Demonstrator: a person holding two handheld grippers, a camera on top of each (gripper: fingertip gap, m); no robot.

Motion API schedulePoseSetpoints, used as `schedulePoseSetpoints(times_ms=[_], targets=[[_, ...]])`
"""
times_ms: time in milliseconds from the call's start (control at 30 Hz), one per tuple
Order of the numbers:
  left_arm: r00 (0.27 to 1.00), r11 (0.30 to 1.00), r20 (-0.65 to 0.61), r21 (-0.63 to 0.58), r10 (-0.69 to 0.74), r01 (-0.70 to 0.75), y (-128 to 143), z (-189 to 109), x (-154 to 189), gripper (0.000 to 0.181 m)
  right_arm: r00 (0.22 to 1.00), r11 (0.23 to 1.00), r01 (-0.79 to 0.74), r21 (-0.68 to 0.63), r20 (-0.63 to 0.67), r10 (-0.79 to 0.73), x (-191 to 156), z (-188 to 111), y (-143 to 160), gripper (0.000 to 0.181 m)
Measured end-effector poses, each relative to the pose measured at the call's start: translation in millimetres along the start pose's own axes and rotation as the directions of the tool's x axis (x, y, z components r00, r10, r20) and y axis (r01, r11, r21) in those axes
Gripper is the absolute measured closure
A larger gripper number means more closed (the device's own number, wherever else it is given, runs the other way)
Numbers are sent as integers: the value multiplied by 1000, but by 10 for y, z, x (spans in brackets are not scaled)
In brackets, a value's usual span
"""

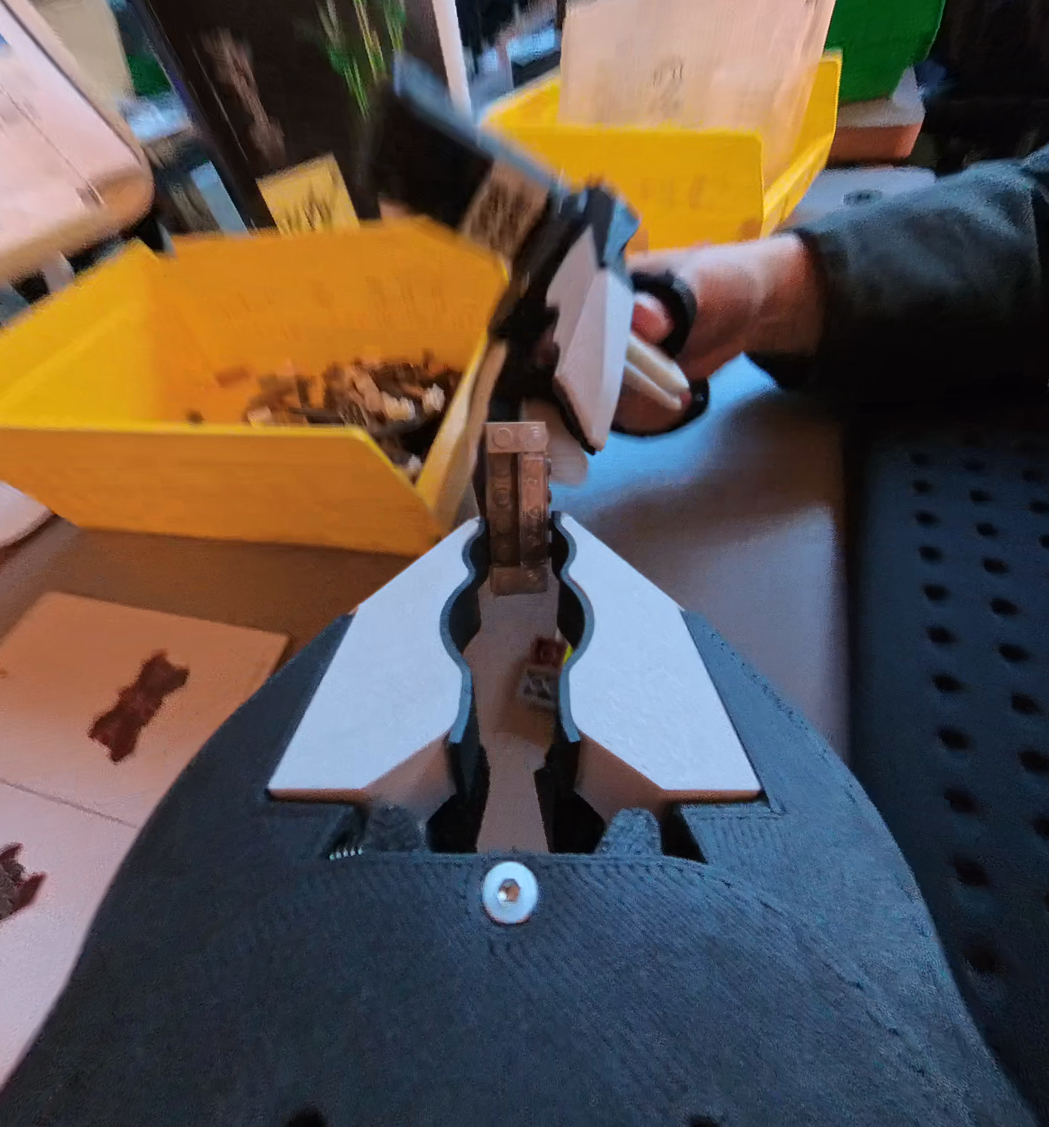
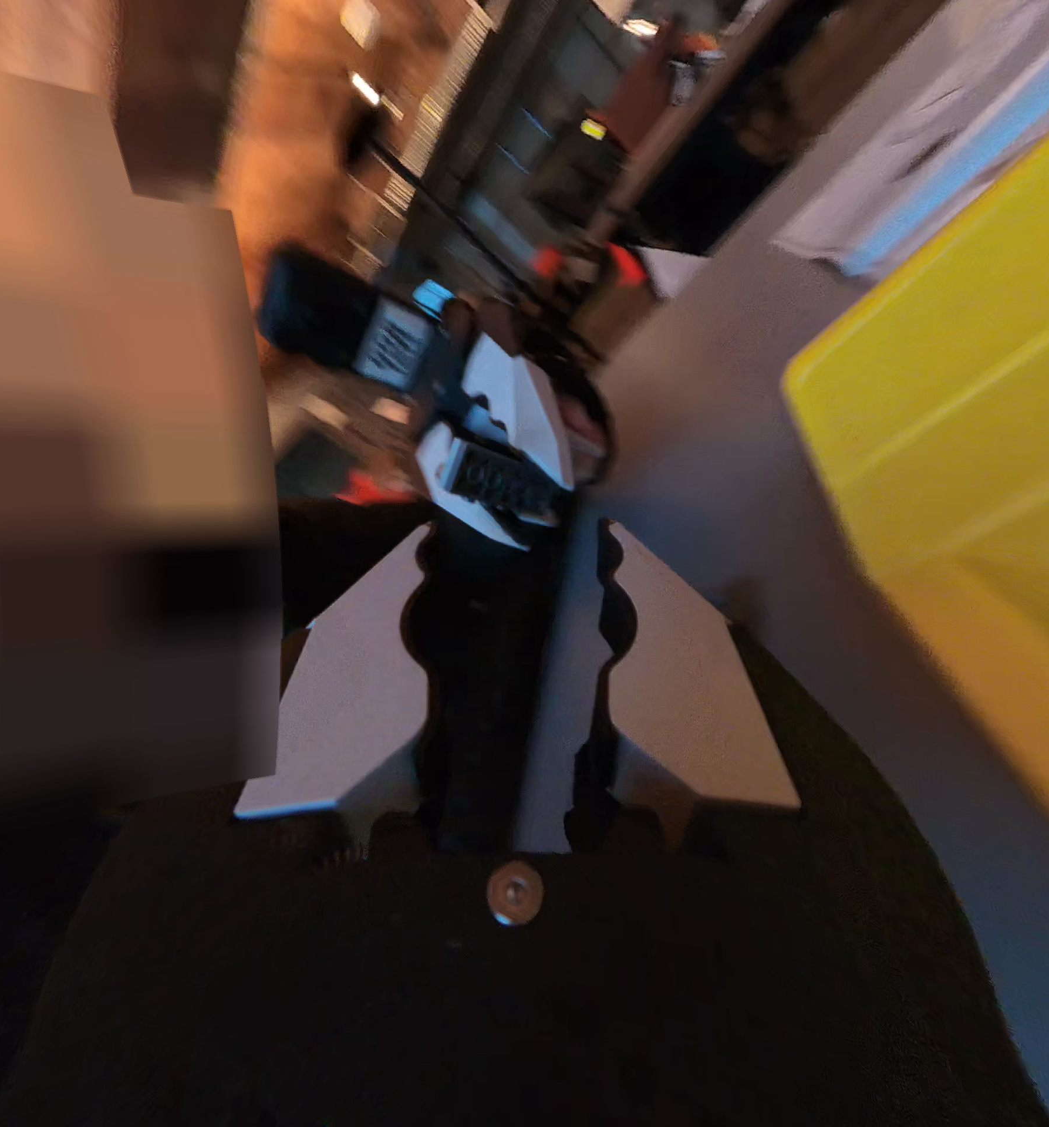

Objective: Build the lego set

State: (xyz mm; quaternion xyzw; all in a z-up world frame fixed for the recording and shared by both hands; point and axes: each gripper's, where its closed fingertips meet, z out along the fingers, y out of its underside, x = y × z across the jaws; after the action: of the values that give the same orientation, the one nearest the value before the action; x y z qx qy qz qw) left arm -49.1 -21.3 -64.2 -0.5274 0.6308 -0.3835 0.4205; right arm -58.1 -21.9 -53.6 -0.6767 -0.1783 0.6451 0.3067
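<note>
My left gripper (image 1: 519, 529) is shut on a brown lego assembly (image 1: 517, 488), a narrow stack of studded plates that sticks out forward past the fingertips. My right gripper (image 2: 519, 529) is open and empty, its jaws well apart. In the left wrist view the right gripper (image 1: 573, 445) hangs tilted just above and to the right of the assembly's far end, held by a hand (image 1: 729, 311) in a dark sleeve. In the blurred right wrist view the left gripper (image 2: 497, 451) shows ahead with the dark assembly (image 2: 500, 485) between its white fingers.
A yellow bin (image 1: 143, 463) with several loose lego pieces stands behind my left gripper, and a second yellow bin (image 1: 680, 171) stands farther back. An instruction sheet (image 1: 82, 689) lies at the left. A black perforated mat (image 1: 967, 671) is at the right. Small loose pieces (image 1: 543, 671) lie on the table. Both grippers' tips are close together, under 4 cm apart.
</note>
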Motion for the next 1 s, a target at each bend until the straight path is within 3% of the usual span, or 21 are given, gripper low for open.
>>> schedulePoseSetpoints(times_ms=[100, 233, 367, 500, 667, 800, 867, 1000], targets=[[998, 979, -41, -201, -54, 44, 392, 72, -41, 163, 893, 924, 354, -143, -241, -380, 219, -129, 2, 133], [995, 940, -87, -341, -46, 14, 683, 127, 20, 163, 643, 694, 644, -323, -263, -719, 173, -100, 75, 148], [994, 920, -107, -387, 13, -54, 759, 157, 92, 163, 475, 495, 657, -568, -198, -857, 346, -47, 367, 160], [990, 892, -122, -438, 65, -113, 861, 178, 131, 163, 320, 346, 655, -671, -169, -932, 472, -6, 430, 167], [989, 891, -137, -439, 59, -114, 862, 164, 146, 163, 268, 283, 659, -697, -134, -954, 477, 10, 462, 169], [986, 895, -151, -427, 73, -132, 831, 156, 173, 163, 281, 304, 643, -703, -153, -947, 528, -3, 454, 155], [984, 895, -154, -423, 86, -144, 821, 150, 178, 163, 295, 304, 643, -703, -139, -945, 525, -1, 487, 167], [989, 932, -131, -345, 67, -109, 684, 125, 122, 163, 308, 346, 658, -669, -180, -934, 447, 3, 392, 167]])
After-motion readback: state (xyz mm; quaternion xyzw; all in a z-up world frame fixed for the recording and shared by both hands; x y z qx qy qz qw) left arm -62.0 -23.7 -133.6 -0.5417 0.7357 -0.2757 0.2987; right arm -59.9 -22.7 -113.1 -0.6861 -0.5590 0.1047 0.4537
